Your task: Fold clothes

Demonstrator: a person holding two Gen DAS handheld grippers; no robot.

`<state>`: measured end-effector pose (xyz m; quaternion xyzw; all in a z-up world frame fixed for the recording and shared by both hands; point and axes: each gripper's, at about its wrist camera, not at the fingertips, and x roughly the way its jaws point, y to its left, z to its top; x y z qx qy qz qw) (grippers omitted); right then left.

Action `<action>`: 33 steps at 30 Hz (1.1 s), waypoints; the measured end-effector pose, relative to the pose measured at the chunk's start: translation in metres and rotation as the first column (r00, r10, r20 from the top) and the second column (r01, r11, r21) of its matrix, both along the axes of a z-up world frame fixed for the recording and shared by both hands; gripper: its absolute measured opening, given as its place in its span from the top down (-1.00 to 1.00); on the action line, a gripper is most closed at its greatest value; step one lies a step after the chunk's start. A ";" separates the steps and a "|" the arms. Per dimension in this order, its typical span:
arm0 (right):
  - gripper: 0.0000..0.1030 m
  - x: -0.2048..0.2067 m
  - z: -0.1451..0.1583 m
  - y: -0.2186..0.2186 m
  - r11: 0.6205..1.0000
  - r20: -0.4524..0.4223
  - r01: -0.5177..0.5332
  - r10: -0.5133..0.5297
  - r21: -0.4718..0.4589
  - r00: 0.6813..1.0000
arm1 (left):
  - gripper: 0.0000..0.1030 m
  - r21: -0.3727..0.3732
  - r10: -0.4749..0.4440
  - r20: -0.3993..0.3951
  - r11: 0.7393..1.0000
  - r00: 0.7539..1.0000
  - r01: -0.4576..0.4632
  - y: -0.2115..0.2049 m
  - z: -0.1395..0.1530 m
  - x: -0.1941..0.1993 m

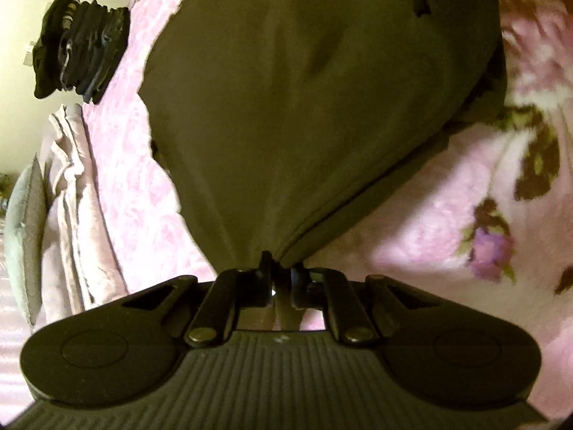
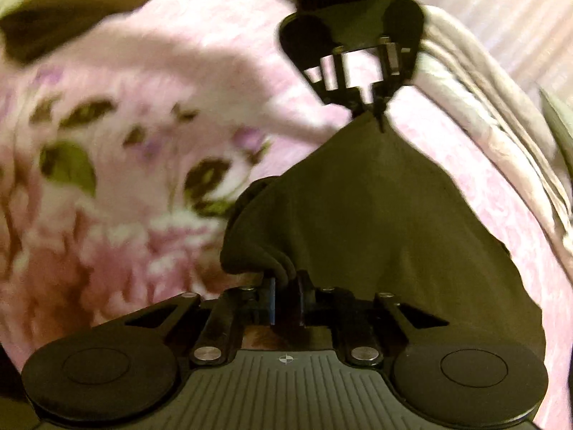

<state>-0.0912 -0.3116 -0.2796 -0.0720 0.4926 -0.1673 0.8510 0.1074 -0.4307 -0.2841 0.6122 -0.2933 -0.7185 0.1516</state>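
From your left wrist you see the left gripper [image 1: 283, 268] clamped on one corner of the dark olive cloth [image 1: 304, 107], which fans away across the pink flowered blanket [image 1: 447, 197] to the far corner pinched by the right gripper [image 1: 424, 3]; only here a stack of dark folded clothes [image 1: 82, 43] shows, well apart at the bed's edge. From your right wrist, the right gripper [image 2: 286, 286] is closed on a bunched corner, the cloth [image 2: 376, 215] stretching lengthwise to the left gripper [image 2: 379, 111]. A rumpled pale sheet [image 2: 483, 114] lies beside it.
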 end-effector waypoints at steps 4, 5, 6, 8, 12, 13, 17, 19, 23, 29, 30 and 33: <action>0.84 -0.024 0.052 -0.024 0.990 0.135 0.120 -0.129 0.073 0.982 | 0.86 -0.013 0.004 -0.017 1.000 1.000 -0.005 -0.017 0.036 -0.013; 0.85 -0.033 0.065 -0.031 0.982 0.169 0.161 -0.175 0.097 0.970 | 0.86 -0.016 0.010 -0.022 1.000 1.000 -0.010 -0.024 0.047 -0.021; 0.85 -0.042 0.077 -0.040 0.972 0.203 0.201 -0.223 0.122 0.954 | 0.86 -0.019 0.014 -0.027 1.000 1.000 -0.014 -0.033 0.058 -0.030; 0.85 -0.066 0.098 -0.061 0.941 0.264 0.285 -0.327 0.184 0.907 | 0.86 -0.030 0.013 -0.032 0.999 0.999 -0.014 -0.054 0.082 -0.056; 0.85 -0.119 0.128 -0.105 0.850 0.343 0.426 -0.518 0.309 0.783 | 0.86 -0.032 0.022 -0.049 0.999 0.999 -0.023 -0.096 0.119 -0.113; 0.85 -0.134 0.130 -0.117 0.823 0.350 0.458 -0.561 0.337 0.750 | 0.86 -0.029 0.022 -0.053 0.999 0.998 -0.024 -0.107 0.126 -0.128; 0.89 -0.200 0.129 -0.163 0.686 0.341 0.569 -0.723 0.454 0.600 | 0.86 0.001 -0.018 -0.037 1.000 0.999 0.018 -0.158 0.128 -0.196; 0.94 -0.233 0.117 -0.186 0.596 0.310 0.610 -0.799 0.522 0.515 | 0.86 0.032 -0.034 -0.027 0.999 0.999 0.035 -0.180 0.116 -0.226; 0.94 -0.289 0.081 -0.219 0.448 0.240 0.660 -0.891 0.603 0.386 | 0.86 0.107 -0.066 -0.006 0.992 0.998 0.066 -0.226 0.076 -0.286; 0.99 -0.350 0.030 -0.234 0.242 0.133 0.670 -0.969 0.702 0.210 | 0.87 0.196 -0.077 0.039 0.978 0.996 0.068 -0.263 0.016 -0.338; 0.99 -0.355 0.027 -0.234 0.222 0.125 0.669 -0.974 0.710 0.191 | 0.87 0.203 -0.080 0.043 0.977 0.996 0.070 -0.265 0.012 -0.341; 0.98 -0.364 0.020 -0.233 0.194 0.107 0.650 -0.979 0.735 0.172 | 0.87 0.223 -0.095 0.056 0.971 0.994 0.081 -0.268 0.001 -0.346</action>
